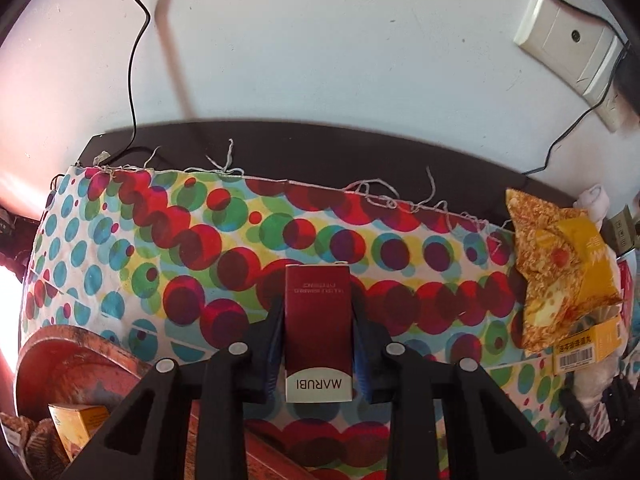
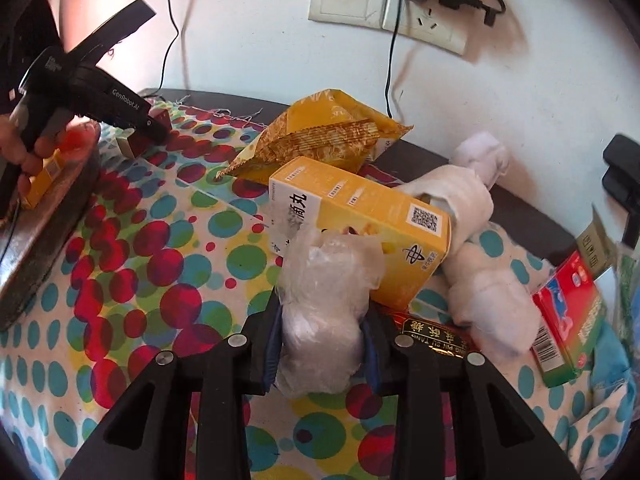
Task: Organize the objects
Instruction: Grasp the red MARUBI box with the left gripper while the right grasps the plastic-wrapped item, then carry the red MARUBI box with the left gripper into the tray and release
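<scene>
My left gripper (image 1: 318, 312) is shut on a dark red MARUBI box (image 1: 318, 328), held over the dotted cloth (image 1: 200, 248). In the right wrist view the left gripper (image 2: 156, 130) shows at far left with the red box (image 2: 138, 140) in it, beside a round reddish tray (image 2: 44, 220). My right gripper (image 2: 324, 320) is shut on a crumpled clear plastic bag (image 2: 324, 304), in front of a yellow medicine box (image 2: 360, 220). The tray (image 1: 80, 356) at lower left holds a yellow box (image 1: 78, 424).
A yellow snack packet (image 2: 324, 132) lies behind the yellow box. A white rolled cloth (image 2: 476, 248), a red and green box (image 2: 568, 320) and a dark red packet (image 2: 432, 336) lie at right. Wall sockets (image 2: 384, 4) and cables are behind the dark table (image 1: 320, 148).
</scene>
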`<state>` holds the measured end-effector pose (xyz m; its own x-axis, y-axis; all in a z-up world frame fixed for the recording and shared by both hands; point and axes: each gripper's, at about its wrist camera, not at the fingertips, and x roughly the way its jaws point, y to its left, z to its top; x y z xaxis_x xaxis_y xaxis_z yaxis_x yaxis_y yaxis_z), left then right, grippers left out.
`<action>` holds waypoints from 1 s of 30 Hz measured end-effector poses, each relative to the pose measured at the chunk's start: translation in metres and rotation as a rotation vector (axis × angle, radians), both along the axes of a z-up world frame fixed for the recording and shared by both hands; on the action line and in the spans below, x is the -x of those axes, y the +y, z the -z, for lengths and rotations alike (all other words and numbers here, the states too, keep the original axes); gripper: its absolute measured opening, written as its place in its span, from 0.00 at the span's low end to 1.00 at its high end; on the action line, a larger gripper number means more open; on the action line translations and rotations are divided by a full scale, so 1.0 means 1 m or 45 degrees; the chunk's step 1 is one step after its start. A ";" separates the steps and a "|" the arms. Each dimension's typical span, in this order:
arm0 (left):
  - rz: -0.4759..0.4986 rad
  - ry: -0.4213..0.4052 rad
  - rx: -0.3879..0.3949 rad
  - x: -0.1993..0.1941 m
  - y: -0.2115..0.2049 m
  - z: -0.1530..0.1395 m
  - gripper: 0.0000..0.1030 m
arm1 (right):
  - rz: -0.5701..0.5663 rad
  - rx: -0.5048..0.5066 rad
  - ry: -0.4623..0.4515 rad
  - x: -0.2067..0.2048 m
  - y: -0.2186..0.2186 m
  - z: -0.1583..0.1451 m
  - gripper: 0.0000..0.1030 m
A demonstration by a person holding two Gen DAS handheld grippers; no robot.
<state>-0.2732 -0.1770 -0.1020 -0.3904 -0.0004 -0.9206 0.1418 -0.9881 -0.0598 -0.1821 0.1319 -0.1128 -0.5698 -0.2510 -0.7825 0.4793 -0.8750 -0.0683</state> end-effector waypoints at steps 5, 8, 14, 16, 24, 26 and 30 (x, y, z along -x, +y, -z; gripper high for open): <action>0.001 0.020 -0.015 -0.014 0.013 -0.006 0.29 | 0.052 0.075 -0.044 0.009 0.013 0.001 0.31; -0.005 0.044 -0.003 -0.026 0.020 -0.013 0.29 | 0.056 0.057 -0.036 0.007 0.007 0.000 0.31; -0.007 0.080 0.024 -0.049 0.031 -0.028 0.29 | 0.060 0.042 -0.030 0.007 0.007 0.001 0.31; -0.006 0.083 0.036 -0.051 0.034 -0.032 0.29 | 0.059 0.035 -0.025 0.007 0.005 0.001 0.31; 0.002 0.115 0.081 -0.050 0.045 -0.054 0.29 | 0.058 0.043 -0.031 0.010 0.010 0.000 0.31; -0.005 0.117 0.086 -0.057 0.043 -0.057 0.29 | 0.056 0.040 -0.029 0.010 0.009 0.000 0.31; -0.018 0.116 0.080 -0.072 0.036 -0.064 0.29 | 0.055 0.040 -0.028 0.010 0.011 0.000 0.31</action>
<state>-0.2015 -0.1406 -0.0383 -0.4722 -0.0628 -0.8793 0.1526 -0.9882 -0.0114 -0.1924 0.1426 -0.1126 -0.5634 -0.2508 -0.7872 0.4418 -0.8966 -0.0306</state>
